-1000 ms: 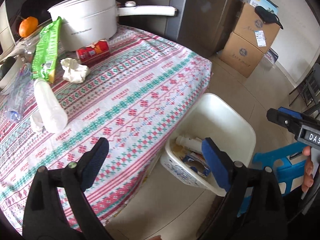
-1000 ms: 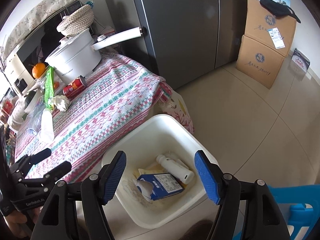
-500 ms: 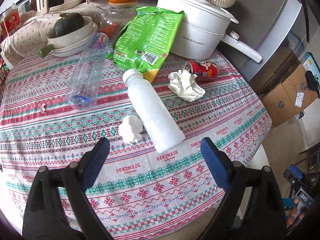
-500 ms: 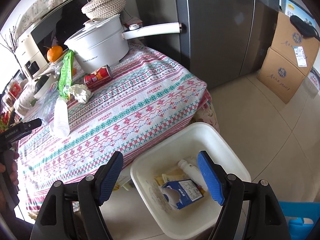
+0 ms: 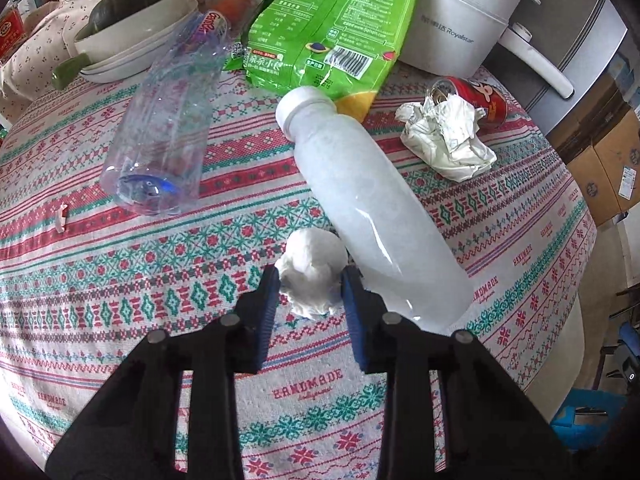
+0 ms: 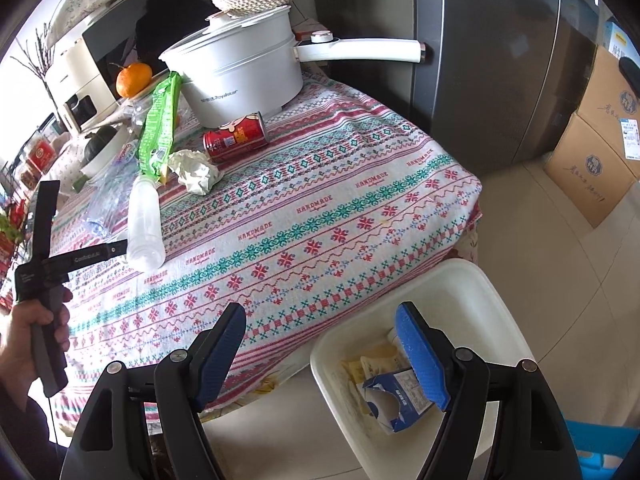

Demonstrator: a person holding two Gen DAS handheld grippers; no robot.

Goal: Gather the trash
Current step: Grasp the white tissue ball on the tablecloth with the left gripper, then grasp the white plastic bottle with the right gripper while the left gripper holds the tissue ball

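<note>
I've got my left gripper [image 5: 308, 286] closing its jaws around the small white paper wad [image 5: 314, 274] near the table's [image 5: 120, 280] front edge, pads just meeting it. My right gripper [image 6: 320, 356] hangs wide apart and empty over the bin [image 6: 460, 280] on the floor, which already holds a blue carton [image 6: 394, 402] and scraps. Left on the cloth (most of the job, I'd say): white bottle [image 5: 372, 204], clear bottle [image 5: 168, 128], crumpled paper [image 5: 448, 136], red can [image 5: 480, 100], green packet [image 5: 332, 20].
</note>
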